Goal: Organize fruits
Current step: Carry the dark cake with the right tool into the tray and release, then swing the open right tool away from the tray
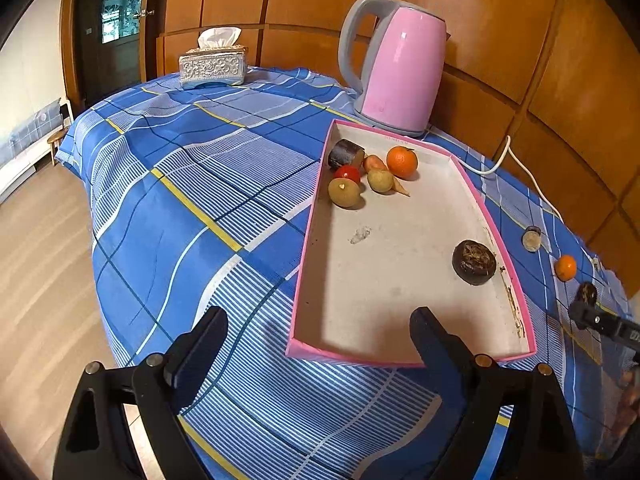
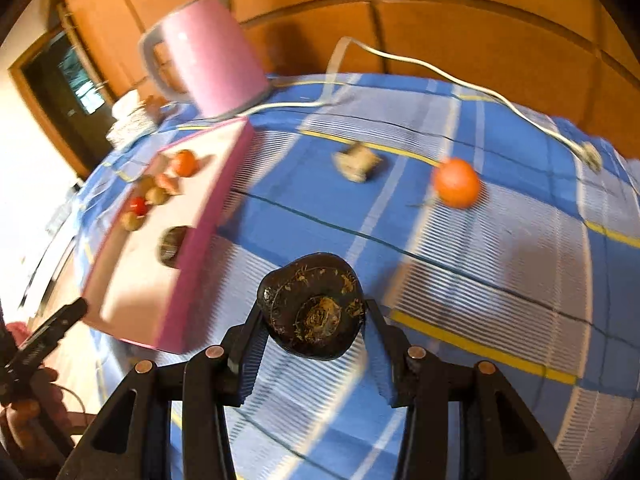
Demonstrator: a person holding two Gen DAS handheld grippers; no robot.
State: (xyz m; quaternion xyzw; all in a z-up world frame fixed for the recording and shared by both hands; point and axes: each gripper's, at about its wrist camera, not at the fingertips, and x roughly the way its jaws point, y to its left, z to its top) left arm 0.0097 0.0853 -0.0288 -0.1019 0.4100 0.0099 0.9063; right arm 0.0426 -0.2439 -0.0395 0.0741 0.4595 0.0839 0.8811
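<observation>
Fruit: seven pieces lying in the pink tray (image 1: 496,220). Left of the tray's near corner, left claw (image 1: 318,334) spread wide, holding nothing. Just right of the tray, clear of the cloth, dark water chestnut (image 2: 314,312) pinched in the right claw (image 2: 316,320), flat side facing the camera. Further right of the tray, loose orange (image 2: 457,183) and cut chunk (image 2: 357,165) on the cloth. Tray lying left of the loaded claw, probably the drop spot.

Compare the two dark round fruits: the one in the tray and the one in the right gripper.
The dark fruit in the tray rests loose on the pink tray floor, near its right wall; the held dark fruit is clamped in the right gripper above the tablecloth, outside the tray. Both look dark brown, rounded and rough-skinned.
</observation>
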